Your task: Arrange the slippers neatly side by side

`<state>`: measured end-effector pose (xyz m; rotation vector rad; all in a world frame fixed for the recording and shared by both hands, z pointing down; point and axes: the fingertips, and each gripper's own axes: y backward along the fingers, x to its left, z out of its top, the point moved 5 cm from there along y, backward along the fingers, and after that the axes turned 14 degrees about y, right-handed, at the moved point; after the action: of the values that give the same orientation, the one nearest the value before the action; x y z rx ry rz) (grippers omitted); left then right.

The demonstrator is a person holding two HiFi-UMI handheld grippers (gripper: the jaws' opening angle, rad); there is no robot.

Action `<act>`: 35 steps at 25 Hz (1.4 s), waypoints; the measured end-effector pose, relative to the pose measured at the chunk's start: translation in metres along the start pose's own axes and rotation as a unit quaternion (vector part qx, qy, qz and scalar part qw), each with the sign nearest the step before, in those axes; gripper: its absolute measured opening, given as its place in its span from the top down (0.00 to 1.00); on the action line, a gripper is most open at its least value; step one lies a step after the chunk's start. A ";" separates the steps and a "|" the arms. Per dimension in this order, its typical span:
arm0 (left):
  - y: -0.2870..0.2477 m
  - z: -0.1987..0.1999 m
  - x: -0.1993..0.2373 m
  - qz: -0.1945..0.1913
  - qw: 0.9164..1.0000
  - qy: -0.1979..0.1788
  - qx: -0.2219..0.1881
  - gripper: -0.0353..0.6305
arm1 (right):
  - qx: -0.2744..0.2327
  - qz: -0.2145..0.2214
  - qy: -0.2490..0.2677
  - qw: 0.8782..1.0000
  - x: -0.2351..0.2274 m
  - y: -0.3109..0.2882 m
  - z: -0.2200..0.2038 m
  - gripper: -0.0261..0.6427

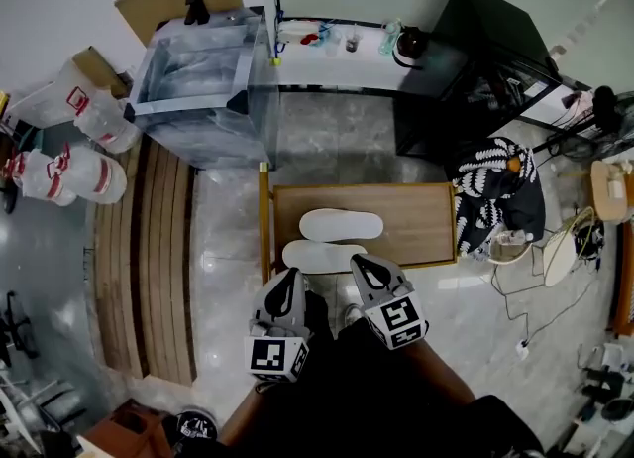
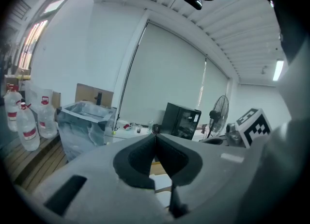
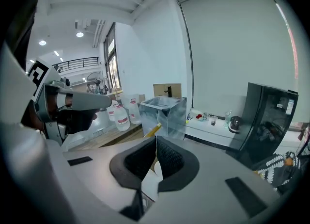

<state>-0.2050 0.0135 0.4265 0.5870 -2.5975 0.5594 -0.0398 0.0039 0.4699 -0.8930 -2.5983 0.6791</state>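
Note:
Two white slippers lie side by side on a low wooden table point(image 1: 416, 210): the far slipper point(image 1: 341, 224) and the near slipper point(image 1: 324, 255), lengthwise left to right, almost touching. My left gripper point(image 1: 289, 283) hovers just in front of the table's near edge, shut and empty. Beside it on the right, my right gripper point(image 1: 361, 266) is shut too, with nothing between its jaws, its tip close to the near slipper's right end. In the left gripper view the jaws of the left gripper point(image 2: 155, 138) meet. In the right gripper view the right gripper point(image 3: 155, 140) shows its jaws together.
A clear plastic box point(image 1: 203, 84) stands behind the table at the left, a black cabinet point(image 1: 474, 59) at the back right. Water jugs point(image 1: 74, 173) stand at the far left. A patterned cloth point(image 1: 495, 193) and cables point(image 1: 535, 287) lie right of the table.

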 end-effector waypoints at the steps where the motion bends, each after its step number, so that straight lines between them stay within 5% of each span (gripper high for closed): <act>1: -0.001 0.001 0.004 -0.003 1.000 0.006 0.005 0.92 | 0.004 0.002 0.006 1.000 0.001 -0.006 0.004 0.94; 6: -0.013 0.001 0.019 -0.009 1.000 0.011 0.014 0.92 | 0.021 0.017 0.040 0.999 -0.005 -0.033 0.016 0.94; 18: -0.037 0.019 0.029 0.075 0.996 0.023 -0.030 0.92 | 0.092 0.129 0.138 0.978 -0.025 -0.078 -0.011 0.94; 30: -0.048 0.004 0.028 0.090 0.996 0.024 -0.013 0.92 | 0.210 0.225 0.290 0.906 -0.019 -0.135 -0.086 0.84; 35: -0.047 -0.002 0.034 0.091 0.995 0.028 -0.007 0.92 | 0.240 0.239 0.311 0.888 -0.019 -0.156 -0.113 0.83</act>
<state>-0.2100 -0.0350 0.4576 0.3280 -2.6156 0.6040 -0.0532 -0.0789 0.6446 -1.3172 -1.5550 0.9150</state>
